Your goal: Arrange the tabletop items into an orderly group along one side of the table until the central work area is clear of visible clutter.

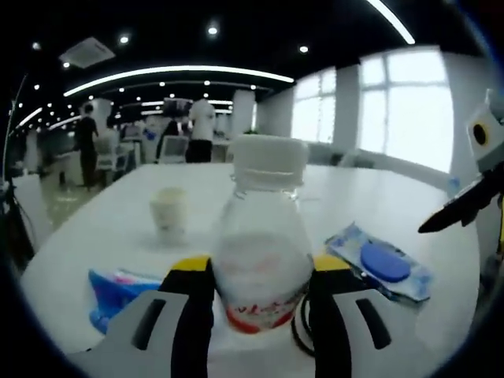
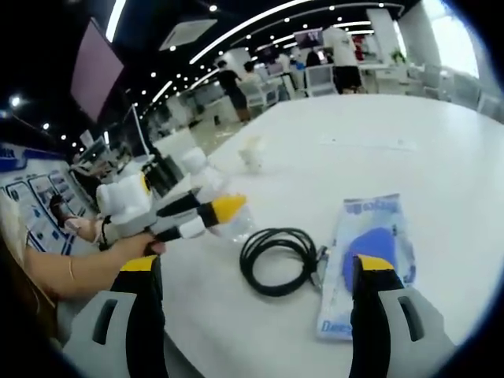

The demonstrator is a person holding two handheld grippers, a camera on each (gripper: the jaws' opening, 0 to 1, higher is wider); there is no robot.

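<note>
A clear plastic bottle (image 1: 260, 260) with a white cap and a red label stands between my left gripper's (image 1: 261, 266) yellow-tipped jaws, which are shut on its sides. In the right gripper view the same bottle (image 2: 224, 224) sits in the left gripper (image 2: 206, 214), held by a person's hand near the table's left edge. My right gripper (image 2: 258, 272) is open above a coiled black cable (image 2: 279, 260) and a blue wipes pack (image 2: 370, 252). The right gripper (image 1: 465, 206) also enters the left gripper view from the right, over the wipes pack (image 1: 379, 264).
A small white cup (image 1: 169, 211) (image 2: 252, 153) stands farther out on the white table (image 1: 94, 236). A blue packet (image 1: 118, 295) lies left of the bottle. The cable's (image 1: 302, 331) edge peeks out beside the right jaw. People and chairs are far behind the table.
</note>
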